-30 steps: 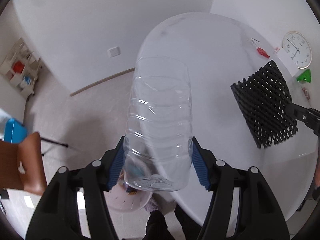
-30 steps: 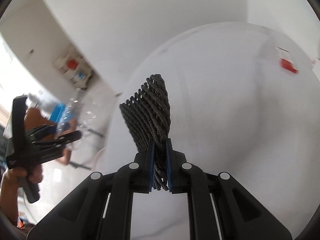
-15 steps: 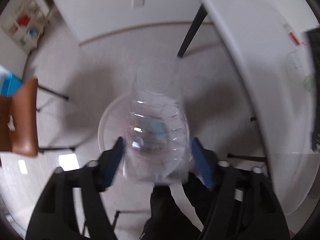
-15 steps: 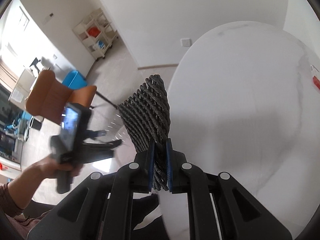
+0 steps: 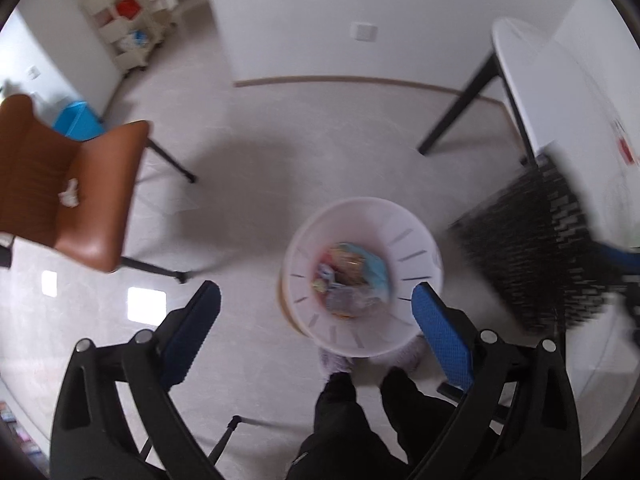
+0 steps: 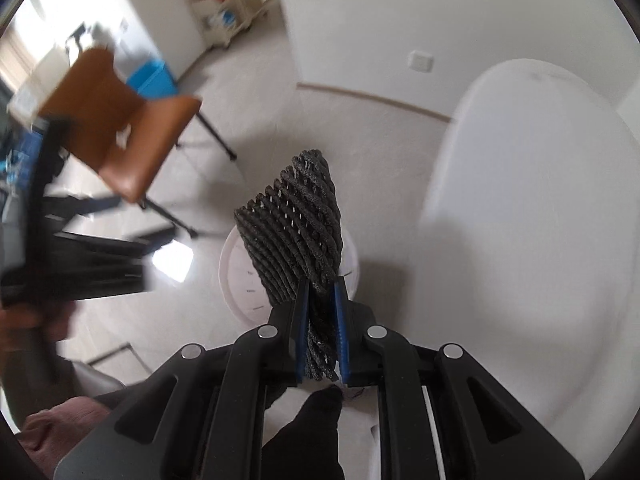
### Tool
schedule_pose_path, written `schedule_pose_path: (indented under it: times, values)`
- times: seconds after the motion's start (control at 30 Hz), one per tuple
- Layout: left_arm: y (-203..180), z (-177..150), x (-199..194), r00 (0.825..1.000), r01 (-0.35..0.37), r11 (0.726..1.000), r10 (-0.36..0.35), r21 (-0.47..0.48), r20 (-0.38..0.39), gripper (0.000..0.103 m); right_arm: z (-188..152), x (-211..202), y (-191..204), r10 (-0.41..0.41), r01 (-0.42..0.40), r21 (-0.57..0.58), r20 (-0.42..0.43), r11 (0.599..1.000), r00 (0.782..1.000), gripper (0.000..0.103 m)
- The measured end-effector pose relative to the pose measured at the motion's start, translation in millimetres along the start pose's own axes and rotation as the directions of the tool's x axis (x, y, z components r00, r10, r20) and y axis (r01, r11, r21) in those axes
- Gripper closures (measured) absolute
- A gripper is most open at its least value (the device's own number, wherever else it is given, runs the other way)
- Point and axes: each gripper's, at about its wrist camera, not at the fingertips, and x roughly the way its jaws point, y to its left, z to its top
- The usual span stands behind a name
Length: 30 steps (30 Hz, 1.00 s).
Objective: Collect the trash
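The left tongs (image 5: 316,300) stand wide apart with nothing between them; their jaws have just been opening, and the clear bottle they carried is no longer between them. Whether it lies among the wrappers in the white bin (image 5: 362,276) on the floor is hard to say, since that view is blurred, though a pale, glassy shape shows near the bottom of the heap. The right tongs (image 6: 322,312) are clamped on the black foam net (image 6: 298,216), which stands up from the pads and, in the right wrist view, hangs over the bin (image 6: 240,276), covering much of its mouth.

The step in hand looks like dropping the net into the bin. To do it well, I would bring the right tongs squarely over the middle of the bin's mouth, not its rim, since the net is broad and light and could catch on the edge or drift to the floor. Point the tongs steeply down so the net's free end leads in, lower it until most of it is inside the rim, and only then part the jaws. The left tongs should draw aside toward the brown chair (image 5: 80,184), clear of the right hand's path. The bin stands beside the white tabletop (image 5: 568,92), close to the person's feet (image 5: 338,362), so a knock could shift it.
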Motion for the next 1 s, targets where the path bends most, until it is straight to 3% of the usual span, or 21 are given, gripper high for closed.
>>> schedule_pose_path:
  times: [0.13, 0.17, 0.3, 0.37, 0.47, 0.57, 0.7, 0.83, 1.0]
  values:
    - [25, -9, -14, 0.999, -0.043, 0.998, 0.044, -0.039, 0.019, 0.011, 10, 71, 36, -0.041, 0.034, -0.071, -0.091, 0.997, 0.995, 0.088]
    - [29, -10, -16, 0.998, -0.05, 0.998, 0.051, -0.045, 0.021, 0.011, 11, 85, 40, -0.053, 0.044, -0.087, -0.108, 0.995, 0.993, 0.081]
    - [36, -12, -18, 0.998, -0.061, 0.996, 0.062, -0.062, 0.015, 0.011, 13, 125, 55, -0.066, 0.051, -0.106, -0.146, 0.993, 0.987, 0.029]
    - [34, -11, -17, 0.998, -0.059, 0.996, 0.06, -0.06, 0.013, 0.011, 7, 128, 55, -0.076, 0.058, -0.114, -0.153, 0.992, 0.985, 0.018]
    - [29, -7, -23, 0.998, -0.051, 0.998, 0.052, -0.037, 0.028, 0.011, 4, 121, 56, -0.059, 0.043, -0.105, -0.146, 0.993, 0.988, 0.011]
    - [16, -3, -30, 0.997, -0.048, 0.999, 0.047, 0.01, 0.053, 0.011, 5, 99, 48, -0.017, 0.011, -0.057, -0.108, 0.998, 0.994, 0.009]
    - [-12, 7, -53, 0.994, -0.026, 0.993, 0.014, 0.112, 0.112, 0.011, -4, 35, 19, 0.028, -0.029, 0.084, 0.019, 0.996, 0.999, 0.005]
    - [-50, 18, -88, 0.981, -0.004, 0.977, -0.038, 0.213, 0.191, 0.011, -24, -36, -22, -0.042, 0.017, 0.195, 0.126, 0.981, 0.991, 0.003]
    - [-99, 23, -140, 0.948, 0.011, 0.972, -0.085, 0.236, 0.306, 0.011, -60, -118, -73, -0.128, 0.059, 0.283, 0.233, 0.957, 0.964, 0.003]
